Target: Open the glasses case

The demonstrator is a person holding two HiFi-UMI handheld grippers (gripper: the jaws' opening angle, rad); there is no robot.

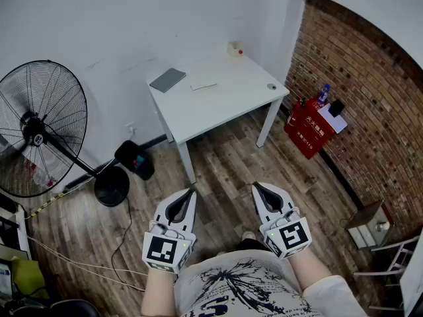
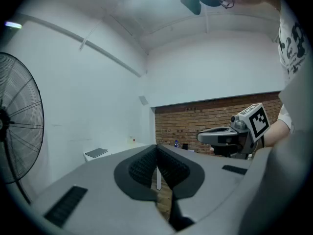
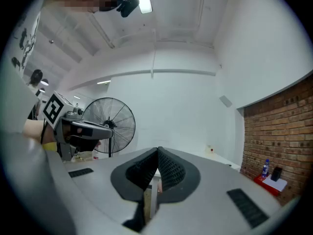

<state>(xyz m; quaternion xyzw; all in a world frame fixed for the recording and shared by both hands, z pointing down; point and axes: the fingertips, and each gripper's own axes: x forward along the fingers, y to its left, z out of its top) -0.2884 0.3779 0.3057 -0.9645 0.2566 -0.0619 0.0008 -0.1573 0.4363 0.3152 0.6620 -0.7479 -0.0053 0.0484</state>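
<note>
A white table (image 1: 228, 101) stands far ahead against the wall. On it lie a flat grey rectangular object (image 1: 167, 80) and a pale oblong thing (image 1: 203, 83); which of them is the glasses case I cannot tell. The grey object also shows in the left gripper view (image 2: 96, 152). My left gripper (image 1: 192, 191) and right gripper (image 1: 256, 187) are held side by side close to the body, well short of the table and over the wooden floor. Both are shut with nothing between the pads, as the left gripper (image 2: 157, 148) and right gripper (image 3: 158, 151) views show.
A large standing fan (image 1: 39, 131) is at the left, with a black bag (image 1: 135, 158) and cables on the floor near it. A brick wall (image 1: 370, 91) runs along the right, with a red box (image 1: 307, 127) at its foot. A small box (image 1: 234, 48) stands at the table's back.
</note>
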